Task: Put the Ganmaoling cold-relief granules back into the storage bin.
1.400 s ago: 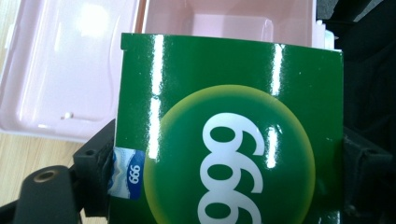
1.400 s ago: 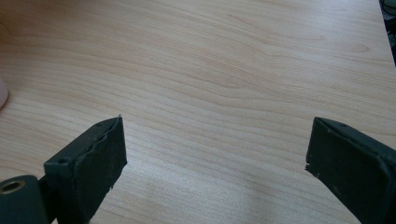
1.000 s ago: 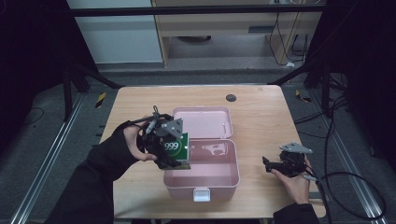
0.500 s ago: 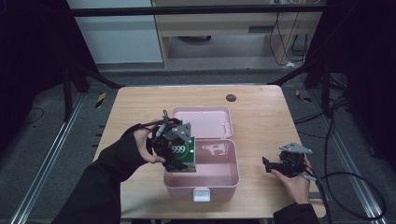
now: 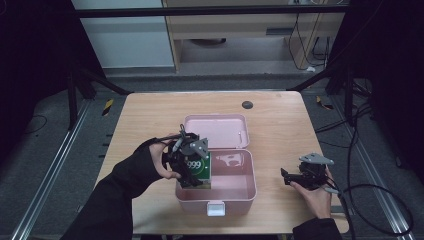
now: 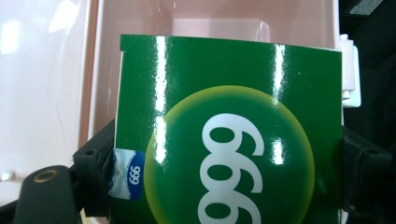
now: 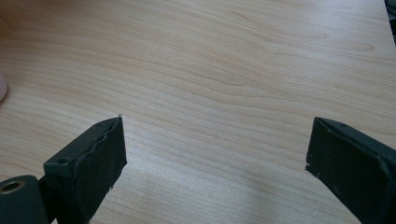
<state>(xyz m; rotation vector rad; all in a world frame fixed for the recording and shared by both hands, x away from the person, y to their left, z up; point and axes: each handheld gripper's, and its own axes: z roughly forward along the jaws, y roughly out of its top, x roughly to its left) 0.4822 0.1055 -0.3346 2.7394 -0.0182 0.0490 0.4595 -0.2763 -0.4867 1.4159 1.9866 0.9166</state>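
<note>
Gripping a green "999" carton (image 5: pixel 200 170), the left gripper (image 5: pixel 192 167) is holding it at the left edge of the pink storage box (image 5: pixel 239 186), left of centre in the high view. Compared with the frame a second earlier, the carton is sitting further right and lower, its bottom edge now dipping inside the box's left wall; the change is small, and I judge that placement into the open tray is under way but not finished. In the left gripper view the carton (image 6: pixel 229 135) is taking up the middle and lower part of the frame, with the two black jaws pressing on its left and right edges, closed down to the carton's width; one pad (image 6: pixel 95 161) is showing at lower left, the other at lower right. The pink tray interior is lying beyond the carton, at the top of that frame. The box's hinged lid (image 5: pixel 215 130) is lying open behind the tray. The right gripper (image 5: pixel 295 177) is resting at the lower right of the high view, on the wooden table (image 5: pixel 150 115), well apart from the box; its jaws are standing wide apart and holding nothing, with bare tabletop (image 7: pixel 224 70) between them.
</note>
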